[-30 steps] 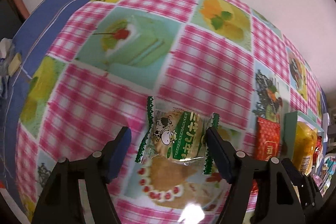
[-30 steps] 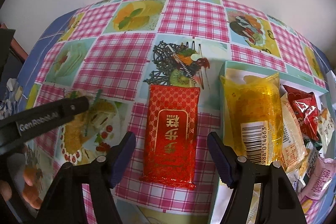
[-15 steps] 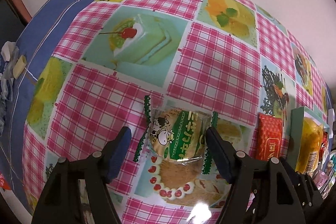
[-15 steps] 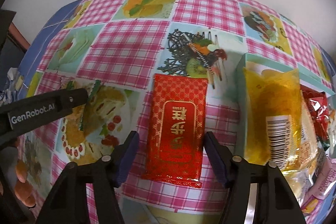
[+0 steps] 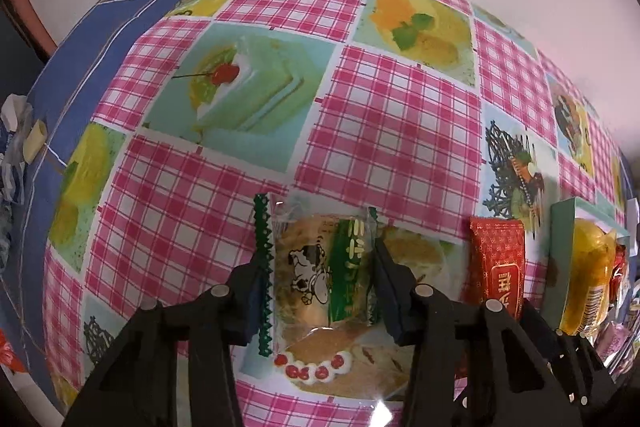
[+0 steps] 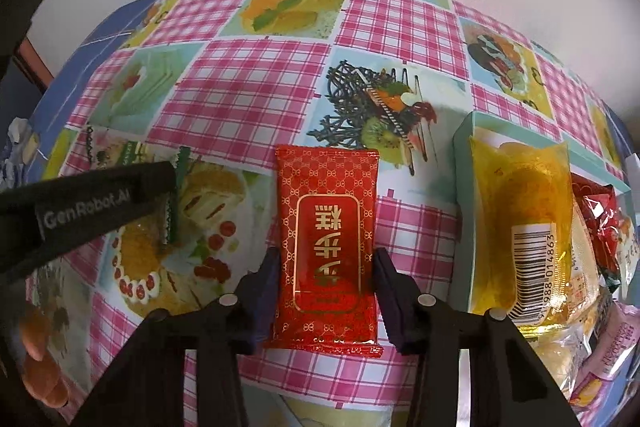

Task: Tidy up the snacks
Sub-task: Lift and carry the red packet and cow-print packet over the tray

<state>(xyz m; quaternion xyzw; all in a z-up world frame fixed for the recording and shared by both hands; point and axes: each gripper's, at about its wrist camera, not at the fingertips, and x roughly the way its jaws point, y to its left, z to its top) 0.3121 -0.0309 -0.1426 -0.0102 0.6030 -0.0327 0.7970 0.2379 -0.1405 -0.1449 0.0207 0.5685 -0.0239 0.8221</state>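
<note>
A clear snack packet with green zigzag ends and a cow picture (image 5: 316, 275) lies on the tablecloth between the fingers of my left gripper (image 5: 320, 267). The jaws are closing and the pads press its two ends, bunching it narrower. A red packet with gold print (image 6: 326, 239) lies flat between the fingers of my right gripper (image 6: 326, 259), whose jaws are closing with the pads against its long sides. The red packet (image 5: 496, 267) also shows at the right of the left wrist view. One left gripper finger (image 6: 104, 203) crosses the left of the right wrist view.
A teal box (image 6: 464, 147) to the right holds a yellow packet (image 6: 520, 211), red packets (image 6: 600, 223) and several other snacks. The checked tablecloth (image 5: 380, 131) has a blue border (image 5: 80, 47) at left, with crumpled wrappers (image 5: 16, 131) beyond. A person's fingers (image 6: 40, 367) show at lower left.
Both pairs of jaws have narrowed from wide apart onto their packets. The cow packet is squeezed narrower. The right gripper has crept a little further over the red packet.
</note>
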